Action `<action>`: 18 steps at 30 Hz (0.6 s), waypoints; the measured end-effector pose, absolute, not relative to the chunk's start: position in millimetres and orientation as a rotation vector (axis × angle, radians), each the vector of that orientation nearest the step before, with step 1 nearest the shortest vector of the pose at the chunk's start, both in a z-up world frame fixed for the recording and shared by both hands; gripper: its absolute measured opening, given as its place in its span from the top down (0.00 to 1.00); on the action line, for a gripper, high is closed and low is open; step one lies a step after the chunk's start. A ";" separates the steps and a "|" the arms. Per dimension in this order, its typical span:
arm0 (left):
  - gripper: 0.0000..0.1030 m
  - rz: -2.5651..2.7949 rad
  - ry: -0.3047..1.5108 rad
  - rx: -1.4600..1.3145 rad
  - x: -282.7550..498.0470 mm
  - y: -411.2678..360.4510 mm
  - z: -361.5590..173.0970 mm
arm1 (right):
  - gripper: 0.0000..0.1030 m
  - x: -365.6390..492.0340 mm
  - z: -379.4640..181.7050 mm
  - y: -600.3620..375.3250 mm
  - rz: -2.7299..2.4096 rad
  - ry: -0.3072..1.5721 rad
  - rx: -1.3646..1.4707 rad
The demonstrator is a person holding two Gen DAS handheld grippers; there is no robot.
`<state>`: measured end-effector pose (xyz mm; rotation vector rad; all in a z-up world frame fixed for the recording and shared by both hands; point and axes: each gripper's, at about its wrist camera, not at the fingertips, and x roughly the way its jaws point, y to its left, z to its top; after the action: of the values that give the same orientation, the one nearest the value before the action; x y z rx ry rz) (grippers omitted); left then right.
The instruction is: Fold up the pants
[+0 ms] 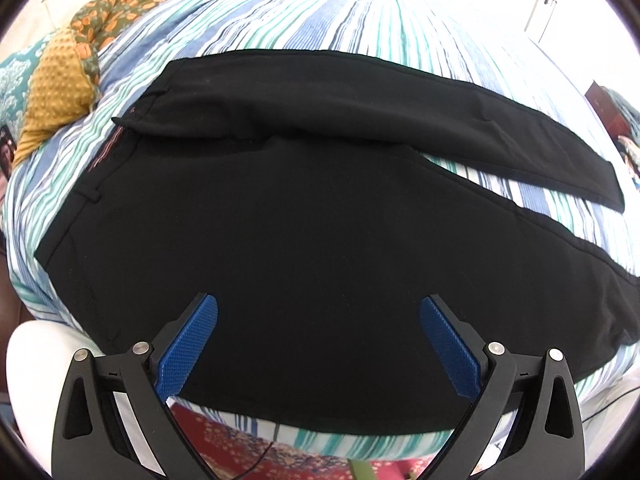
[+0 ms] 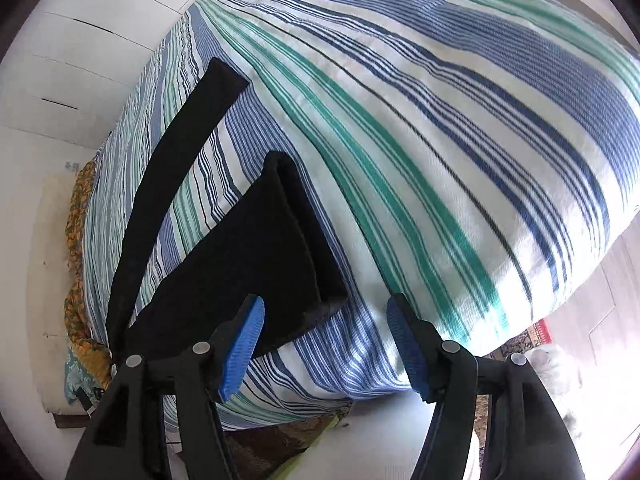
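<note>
Black pants (image 1: 304,216) flat beneath spread left gripper (image 1: 318,312); right gripper (image 2: 325,320) spread, leg hem beside it

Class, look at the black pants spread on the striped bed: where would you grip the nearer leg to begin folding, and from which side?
Grip the nearer leg's hem on the black pants, coming from the open cuff end: that edge lies flat and free on the striped bedspread, right before the open right hand-held gripper.

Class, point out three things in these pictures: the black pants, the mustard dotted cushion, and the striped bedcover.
black pants (image 1: 304,248), left wrist view, on the seat area.
mustard dotted cushion (image 1: 56,80), left wrist view, on its bumpy face.
striped bedcover (image 2: 440,140), right wrist view, on bare striped cloth.
</note>
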<state>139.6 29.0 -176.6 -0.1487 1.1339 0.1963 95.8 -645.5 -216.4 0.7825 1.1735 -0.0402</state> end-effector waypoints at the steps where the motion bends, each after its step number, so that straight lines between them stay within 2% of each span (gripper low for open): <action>1: 0.01 0.191 1.129 -0.143 136.8 27.4 -173.5 | 0.76 95.2 -219.0 -640.2 -0.025 1.160 0.779; 2: 0.01 0.189 1.119 -0.133 132.6 25.9 -169.0 | 0.88 96.3 -219.8 -636.1 -0.009 1.154 0.761; 7: 0.01 0.198 1.053 -0.090 111.9 29.0 -147.7 | 0.89 102.4 -185.6 -617.6 -0.071 1.114 0.491; 11: 0.01 0.200 1.065 -0.094 107.9 34.8 -151.2 | 0.88 102.7 -208.3 -633.6 -0.142 1.168 0.468; 12: 0.01 0.207 1.071 -0.089 107.8 35.9 -153.2 | 0.86 104.2 -212.0 -630.9 -0.152 1.178 0.459; 14: 0.01 0.208 1.070 -0.091 106.8 35.1 -153.3 | 0.74 103.8 -206.7 -621.9 -0.195 1.162 0.413; 15: 0.01 0.205 1.065 -0.094 108.4 35.6 -153.6 | 0.63 103.1 -200.3 -615.5 -0.228 1.151 0.370; 16: 0.01 0.205 1.059 -0.096 110.1 35.4 -153.8 | 0.59 101.6 -191.1 -608.0 -0.263 1.131 0.315; 18: 0.01 0.201 1.050 -0.099 115.6 30.9 -158.5 | 0.58 94.9 -167.3 -586.1 -0.269 1.051 0.240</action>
<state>115.6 30.9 -158.5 -0.0992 1.0504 0.2014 94.9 -586.1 -167.3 0.2404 1.0513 -0.2688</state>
